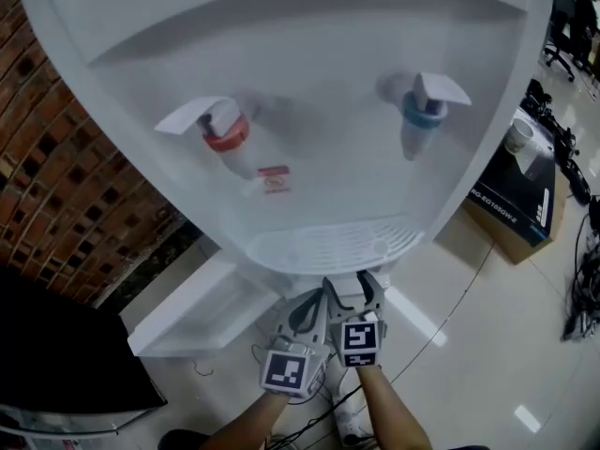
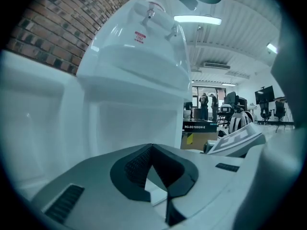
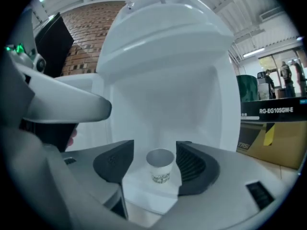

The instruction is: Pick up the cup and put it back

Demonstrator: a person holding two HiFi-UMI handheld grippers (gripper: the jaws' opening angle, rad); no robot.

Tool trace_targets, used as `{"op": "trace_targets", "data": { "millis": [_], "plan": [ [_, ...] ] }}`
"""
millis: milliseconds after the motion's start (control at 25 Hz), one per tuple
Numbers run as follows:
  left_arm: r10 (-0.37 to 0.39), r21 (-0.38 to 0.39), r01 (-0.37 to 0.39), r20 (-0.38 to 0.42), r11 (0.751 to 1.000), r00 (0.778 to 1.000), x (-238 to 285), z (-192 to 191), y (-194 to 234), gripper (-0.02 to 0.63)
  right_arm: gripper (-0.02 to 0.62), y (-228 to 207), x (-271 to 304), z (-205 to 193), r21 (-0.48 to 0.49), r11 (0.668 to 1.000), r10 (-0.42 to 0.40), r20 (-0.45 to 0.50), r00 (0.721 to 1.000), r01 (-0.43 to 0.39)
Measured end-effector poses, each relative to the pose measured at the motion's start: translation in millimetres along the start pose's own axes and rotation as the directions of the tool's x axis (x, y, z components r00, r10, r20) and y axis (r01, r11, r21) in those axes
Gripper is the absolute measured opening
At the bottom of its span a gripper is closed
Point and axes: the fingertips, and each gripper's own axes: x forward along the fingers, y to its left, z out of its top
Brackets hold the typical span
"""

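Below the drip tray (image 1: 328, 247) of the white water dispenser (image 1: 309, 82), both grippers are held close together and low, pointed at the foot of the machine. This is the level at which the paper cup (image 3: 160, 164) stands.

The cup is seen only in the right gripper view. It is upright on a white ledge (image 3: 144, 195) in front of the dispenser's recessed front, with its printed band facing the camera. In the head view it is hidden under the grippers.

The right gripper (image 3: 155, 146) is brought in level, so that its fingers (image 3: 192, 166) stand on either side of the cup. They are spread clearly wider than the cup, a gap is left on each side, and nothing is pressed or lifted. The cup is therefore carried by the ledge alone. This level, straddling approach is judged to suit a light, thin-walled cup: it can be closed on or let go without being tipped.

The left gripper (image 2: 152, 147) is kept closed, with its fingertips meeting and nothing between them. It is held just beside the right one, aimed past the dispenser's side towards the room, and it appears to have no part in the handling.

The red tap (image 1: 225, 131) and the blue tap (image 1: 424, 109) are well above and are not approached. Whether the cup is about to be gripped or has been set back cannot be settled from what is shown. With the cup upright and free, little more than a clean retreat or a gentle closing is called for.
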Motion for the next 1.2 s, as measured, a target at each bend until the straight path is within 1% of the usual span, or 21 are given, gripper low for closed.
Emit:
{"op": "trace_targets", "data": {
  "millis": [40, 120, 200, 240, 320, 400, 520, 640, 720, 760, 800, 920, 1200],
  "plan": [
    [-0.004, -0.008, 0.004, -0.017, 1.0, 1.0, 1.2, -6.6, -0.5, -0.008, 0.295, -1.1, 8.2, -7.2, -0.001, 1.0, 0.001, -0.006, 1.0, -0.001],
    [-0.016, -0.022, 0.015, -0.046, 1.0, 0.999, 2.4, -17.4, -2.0, -0.008, 0.309, -4.6, 22.3, -20.3, 0.002, 1.0, 0.007, -0.014, 1.0, -0.007],
    [-0.022, -0.028, 0.02, -0.069, 0.999, 0.997, 3.1, -27.0, -0.8, -0.008, 0.35, -9.9, 34.7, -31.4, 0.003, 1.0, 0.017, -0.021, 1.0, -0.017],
    [-0.019, -0.024, 0.018, -0.074, 1.0, 0.997, 3.3, -30.3, 1.4, -0.008, 0.351, -12.0, 40.7, -36.3, 0.003, 1.0, 0.022, -0.025, 0.999, -0.022],
    [-0.008, -0.007, 0.008, -0.063, 1.0, 0.998, 2.8, -32.7, 7.1, -0.008, 0.394, -13.1, 52.9, -46.2, 0.004, 0.999, 0.035, -0.034, 0.999, -0.035],
    [-0.001, 0.008, 0.001, -0.054, 1.0, 0.999, 0.4, -34.3, 10.4, -0.008, 0.394, -13.0, 65.2, -57.1, -0.003, 0.999, 0.042, -0.052, 0.998, -0.042],
    [-0.013, 0.008, 0.014, -0.081, 1.0, 0.997, -6.5, -36.3, 7.5, -0.008, 0.394, -14.3, 81.1, -69.2, -0.001, 0.999, 0.04, -0.076, 0.996, -0.04],
    [-0.008, 0.027, 0.01, -0.078, 1.0, 0.997, -11.2, -35.8, 11.5, -0.008, 0.394, -17.1, 93.4, -72.6, 0.012, 0.999, 0.034, -0.079, 0.996, -0.033],
    [-0.007, 0.03, 0.01, -0.083, 1.0, 0.996, -11.6, -37.2, 12.8, -0.008, 0.394, -17.2, 98.3, -72.8, -0.008, 0.999, 0.034, -0.081, 0.996, -0.035],
    [-0.006, 0.035, 0.009, -0.082, 0.999, 0.997, -11.7, -37.6, 13.3, -0.008, 0.36, -16.2, 98.9, -72.2, -0.021, 0.999, 0.036, -0.081, 0.996, -0.038],
    [-0.005, 0.038, 0.009, -0.082, 0.999, 0.997, -12.1, -37.7, 13.7, -0.008, 0.344, -14.7, 98.6, -71.2, -0.032, 0.999, 0.038, -0.08, 0.996, -0.041],
    [-0.007, 0.03, 0.009, -0.089, 1.0, 0.996, -12.1, -34.4, 13.2, -0.008, 0.342, -11.3, 92.3, -65.3, -0.04, 0.998, 0.04, -0.069, 0.997, -0.043],
    [-0.01, 0.028, 0.011, -0.057, 1.0, 0.998, -10.5, -13.1, 8.7, -0.008, 0.341, -5.1, 53.1, -38.4, -0.024, 0.999, 0.039, -0.039, 0.998, -0.04]
  ]
}}
